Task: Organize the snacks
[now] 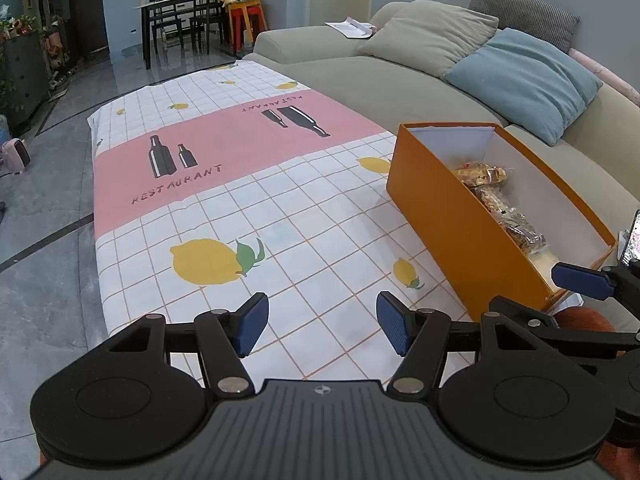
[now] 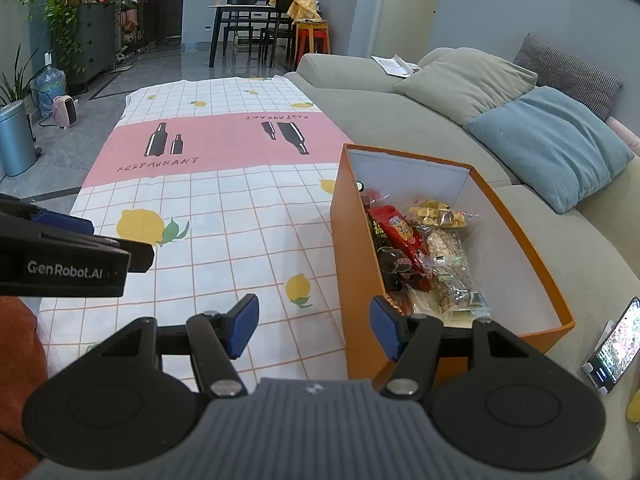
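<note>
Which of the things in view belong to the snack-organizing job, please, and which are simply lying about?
Belongs to the job:
orange box
snack packets inside it
left gripper and right gripper, both open and empty

Just lying about:
phone on the sofa
blue cushion
papers on the sofa arm

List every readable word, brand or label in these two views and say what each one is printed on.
"RESTAURANT": on the tablecloth's pink band, near side.
"RESTAURANT" again, upside down, far side.
"GenRobot.AI": on the left tongs' body, seen from the right wrist.
Snack packets in the orange box: print too small.
Phone screen: blurred.
</note>
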Demonstrator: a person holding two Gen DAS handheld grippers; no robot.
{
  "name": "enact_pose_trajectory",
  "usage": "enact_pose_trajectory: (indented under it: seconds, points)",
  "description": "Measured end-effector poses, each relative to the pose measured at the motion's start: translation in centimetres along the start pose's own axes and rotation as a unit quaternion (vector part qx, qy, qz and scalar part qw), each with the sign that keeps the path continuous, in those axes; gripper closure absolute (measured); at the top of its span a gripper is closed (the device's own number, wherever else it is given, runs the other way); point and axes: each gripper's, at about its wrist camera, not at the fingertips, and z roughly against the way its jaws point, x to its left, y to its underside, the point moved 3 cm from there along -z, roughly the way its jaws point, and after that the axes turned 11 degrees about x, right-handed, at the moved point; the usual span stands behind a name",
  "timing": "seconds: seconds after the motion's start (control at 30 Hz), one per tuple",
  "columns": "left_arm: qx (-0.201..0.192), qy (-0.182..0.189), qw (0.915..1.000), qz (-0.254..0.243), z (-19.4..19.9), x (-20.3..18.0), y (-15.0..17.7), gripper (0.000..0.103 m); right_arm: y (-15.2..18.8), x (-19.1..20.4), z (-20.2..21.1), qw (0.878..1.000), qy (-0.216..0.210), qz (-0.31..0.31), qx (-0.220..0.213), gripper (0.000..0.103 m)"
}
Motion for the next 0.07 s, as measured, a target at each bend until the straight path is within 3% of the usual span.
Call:
enact_pose_trajectory:
  seconds: [0.07]
  points:
    - [0.002, 0.0, 1.0, -0.003, -0.02, -0.04, 0.01, 0.03, 0.02, 0.0, 0.01, 1.0, 0.0, 0.0, 0.0, 0.042]
